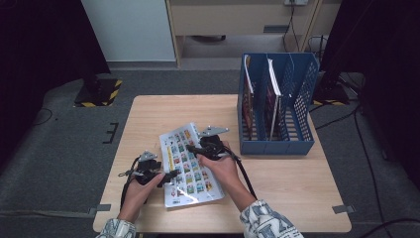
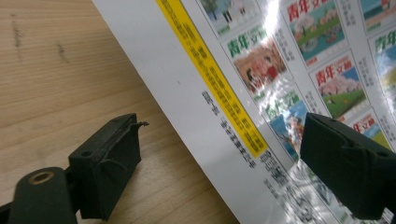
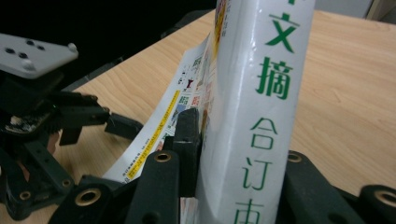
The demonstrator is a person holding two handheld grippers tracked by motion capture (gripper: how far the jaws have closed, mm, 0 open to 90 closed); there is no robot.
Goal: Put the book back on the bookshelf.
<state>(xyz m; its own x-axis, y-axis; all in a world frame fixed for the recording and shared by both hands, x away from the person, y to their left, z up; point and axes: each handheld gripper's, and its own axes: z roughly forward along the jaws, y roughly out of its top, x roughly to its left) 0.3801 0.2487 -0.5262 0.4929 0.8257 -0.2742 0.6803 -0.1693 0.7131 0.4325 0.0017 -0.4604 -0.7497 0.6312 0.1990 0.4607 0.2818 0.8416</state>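
The book (image 1: pixel 189 166) lies on the wooden table (image 1: pixel 277 173), near the blue file rack (image 1: pixel 277 106). The right gripper (image 1: pixel 194 148) squeezes the book's white spine tight between its jaws. The left gripper (image 1: pixel 172 175) is open, with one jaw over the table and one over the cover.

Overhead forward-down; gripper cameras close (book (image 1: pixel 190 164)).

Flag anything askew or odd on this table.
The magazine lies skewed to the table edges. The right tongs clamp its spine, and its cover bows away. Nothing looks spilled or damaged.
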